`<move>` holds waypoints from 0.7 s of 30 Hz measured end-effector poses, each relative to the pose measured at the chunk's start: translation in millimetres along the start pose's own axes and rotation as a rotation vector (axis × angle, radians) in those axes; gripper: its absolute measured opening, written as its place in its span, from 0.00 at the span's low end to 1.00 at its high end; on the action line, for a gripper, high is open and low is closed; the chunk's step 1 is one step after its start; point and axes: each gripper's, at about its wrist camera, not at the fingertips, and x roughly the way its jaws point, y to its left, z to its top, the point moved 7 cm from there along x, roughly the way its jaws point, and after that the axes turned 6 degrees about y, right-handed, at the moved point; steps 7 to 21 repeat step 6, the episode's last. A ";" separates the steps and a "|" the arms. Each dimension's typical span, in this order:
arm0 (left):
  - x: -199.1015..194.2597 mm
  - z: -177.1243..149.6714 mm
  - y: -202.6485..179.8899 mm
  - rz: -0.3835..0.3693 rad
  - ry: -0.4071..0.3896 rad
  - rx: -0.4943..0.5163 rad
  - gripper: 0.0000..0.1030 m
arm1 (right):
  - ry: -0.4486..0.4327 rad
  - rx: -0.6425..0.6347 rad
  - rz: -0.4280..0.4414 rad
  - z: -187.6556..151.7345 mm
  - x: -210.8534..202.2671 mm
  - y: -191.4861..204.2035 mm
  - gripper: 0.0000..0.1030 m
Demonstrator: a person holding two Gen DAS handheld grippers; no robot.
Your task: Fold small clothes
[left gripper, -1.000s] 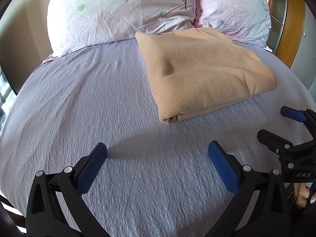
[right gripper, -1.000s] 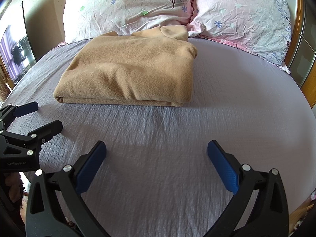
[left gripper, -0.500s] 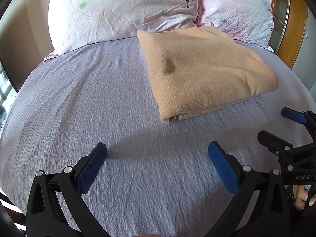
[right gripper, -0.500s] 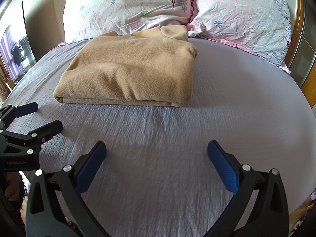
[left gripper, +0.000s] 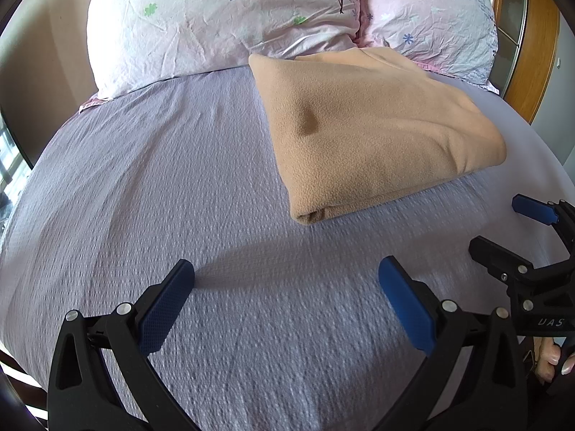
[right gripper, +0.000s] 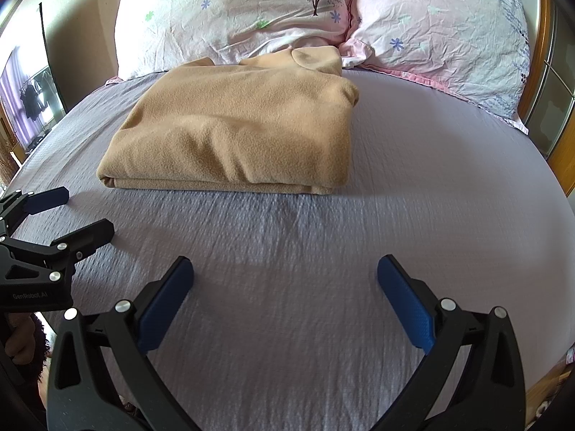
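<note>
Lilac bedsheet (right gripper: 413, 165) w/ folded tan fleece (right gripper: 244, 129) ahead-left of right claw (right gripper: 285, 291), ahead-right of left claw (left gripper: 287, 294), long axis across; both wide, empty, about equally near.

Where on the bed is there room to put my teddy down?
Bare sheet lies between the folded tan fleece and the bed's right edge, and between fleece and open grippers. It is crowded at the head: the fleece touches the pillows.

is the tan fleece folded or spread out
Folded: the tan fleece lies as a compact rectangle with stacked layers along its near edge, on the bed.
</note>
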 end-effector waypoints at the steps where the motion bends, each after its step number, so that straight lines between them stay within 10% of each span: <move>1: 0.1 0.2 0.2 -0.001 -0.001 0.001 0.99 | 0.000 0.000 0.000 0.3 -0.1 0.0 0.98; 21: -0.5 0.0 0.8 -0.002 -0.009 0.002 0.99 | 0.000 -0.001 0.000 0.4 0.1 -0.2 0.98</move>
